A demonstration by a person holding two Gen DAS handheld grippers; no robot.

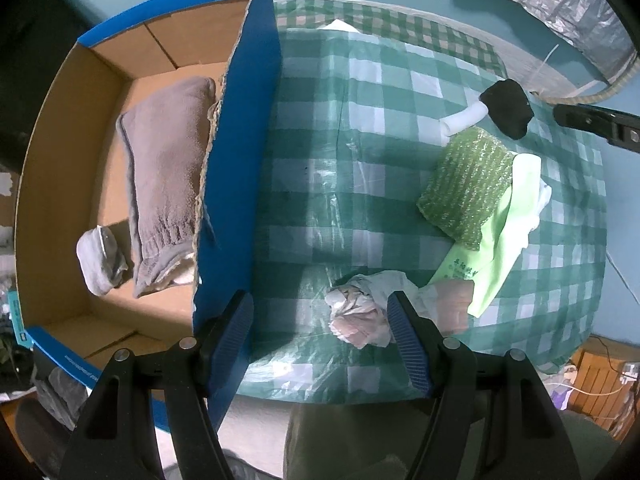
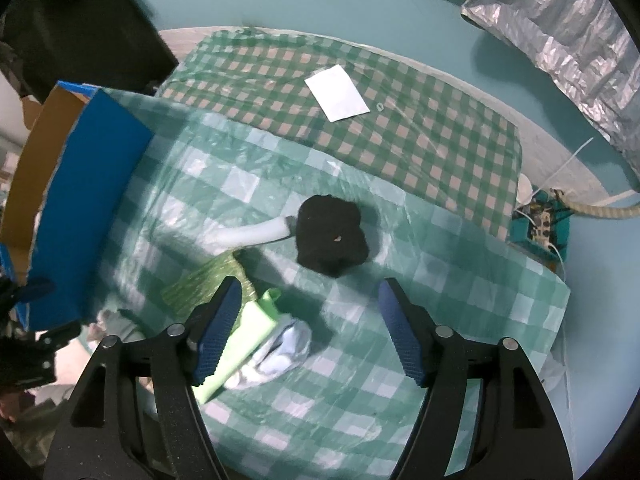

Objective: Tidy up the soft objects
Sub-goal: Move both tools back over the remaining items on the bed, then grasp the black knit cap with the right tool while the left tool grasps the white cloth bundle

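Blue-padded left gripper [image 1: 320, 336] hangs spread and empty at the frame's bottom, a crumpled pale rag [image 1: 360, 312] between its fingers, untouched. Centring over it, then closing low, should catch the whole wad. Right gripper [image 2: 308, 328] is likewise released, above a light green cloth [image 2: 248, 332]. Further up sits a black sponge [image 2: 332, 236]. Cardboard box [image 1: 60, 120], left, already holds a grey towel [image 1: 164, 176].

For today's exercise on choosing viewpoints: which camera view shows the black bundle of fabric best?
The right wrist view: the black bundle sits near the picture's centre, whole and unobstructed, beside the white tube. The left wrist view shows it small and distorted near the edge.
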